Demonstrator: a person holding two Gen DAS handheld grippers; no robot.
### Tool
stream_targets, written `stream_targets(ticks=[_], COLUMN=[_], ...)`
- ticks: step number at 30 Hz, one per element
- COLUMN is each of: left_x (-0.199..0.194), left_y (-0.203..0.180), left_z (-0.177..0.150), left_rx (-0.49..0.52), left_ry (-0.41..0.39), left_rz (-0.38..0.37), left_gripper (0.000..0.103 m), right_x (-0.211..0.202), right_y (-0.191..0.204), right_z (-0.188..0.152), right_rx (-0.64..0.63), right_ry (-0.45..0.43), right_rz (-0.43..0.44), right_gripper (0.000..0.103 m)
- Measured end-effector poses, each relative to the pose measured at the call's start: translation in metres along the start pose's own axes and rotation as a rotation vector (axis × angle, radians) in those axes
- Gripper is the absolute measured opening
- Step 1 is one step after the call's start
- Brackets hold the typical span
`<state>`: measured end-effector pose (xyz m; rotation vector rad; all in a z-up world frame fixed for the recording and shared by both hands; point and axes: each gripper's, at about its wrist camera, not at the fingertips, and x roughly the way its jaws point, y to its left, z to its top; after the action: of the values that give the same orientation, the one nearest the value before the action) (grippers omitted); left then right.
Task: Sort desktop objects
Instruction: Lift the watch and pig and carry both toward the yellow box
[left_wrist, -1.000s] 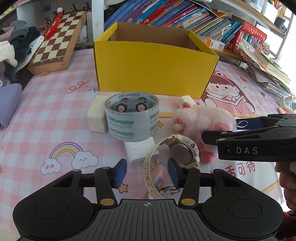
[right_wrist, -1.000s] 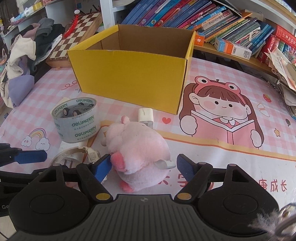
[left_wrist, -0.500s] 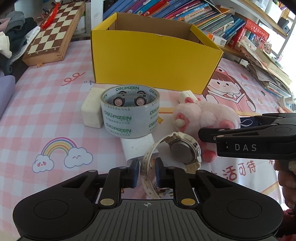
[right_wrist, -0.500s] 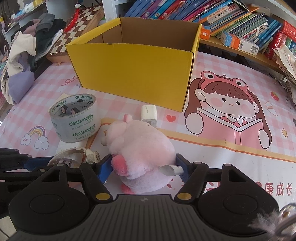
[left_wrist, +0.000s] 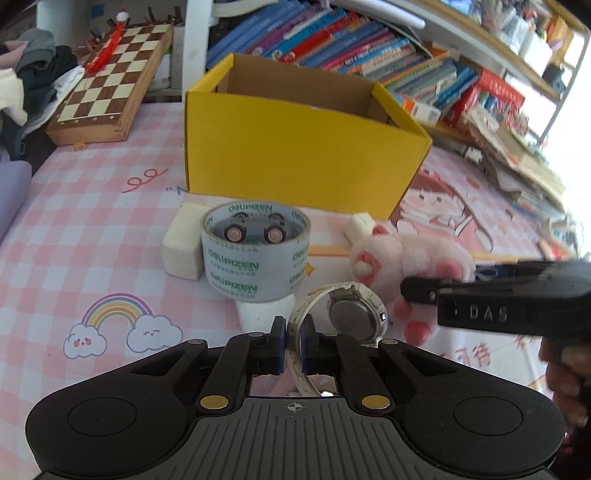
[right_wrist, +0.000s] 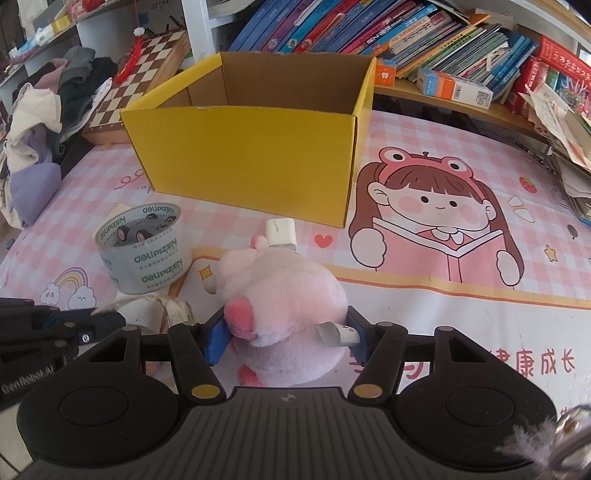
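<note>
The left claw (left_wrist: 293, 341) is clamped on the strap of the watch (left_wrist: 355, 314), which lies just in front of the tape roll (left_wrist: 255, 251) on the pink checked table (left_wrist: 92, 240). A toy car (left_wrist: 255, 229) sits inside the roll, and a white block (left_wrist: 183, 243) touches the roll's left side. The right claw (right_wrist: 286, 338) straddles the pink plush (right_wrist: 284, 295), right of the roll; its jaws are closing, with both blue pads against the plush's sides. A white charger (right_wrist: 280, 233) lies just behind the plush. The open yellow box (right_wrist: 251, 170) stands behind the roll, and a chessboard (left_wrist: 114, 81) lies off to the box's left.
</note>
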<state>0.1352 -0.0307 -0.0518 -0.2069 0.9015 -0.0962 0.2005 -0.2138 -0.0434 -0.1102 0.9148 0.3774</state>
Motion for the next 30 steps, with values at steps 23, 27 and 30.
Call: stream_targets(ticks=[23,27,30], left_x=[-0.037,-0.044,-0.049], left_y=[0.026,0.03,0.031], left_z=[-0.001,-0.002,-0.002], left_rx=[-0.113,-0.121,-0.114], left_ry=[-0.1,-0.109,-0.117], left_rz=[-0.091,-0.108,-0.114], left_gripper=[0.006,0.006,0.006], right_x=[-0.042,-0.05,-0.055], right_y=[0.011,0.017,0.022], right_z=[-0.019,-0.023,-0.027], right_rx=[0.054,0.05,0.049], right_ry=[-0.067,-0.083,-0.091], right_rz=[-0.049,-0.053,-0.054], right_gripper=[0.06,0.06,0.06])
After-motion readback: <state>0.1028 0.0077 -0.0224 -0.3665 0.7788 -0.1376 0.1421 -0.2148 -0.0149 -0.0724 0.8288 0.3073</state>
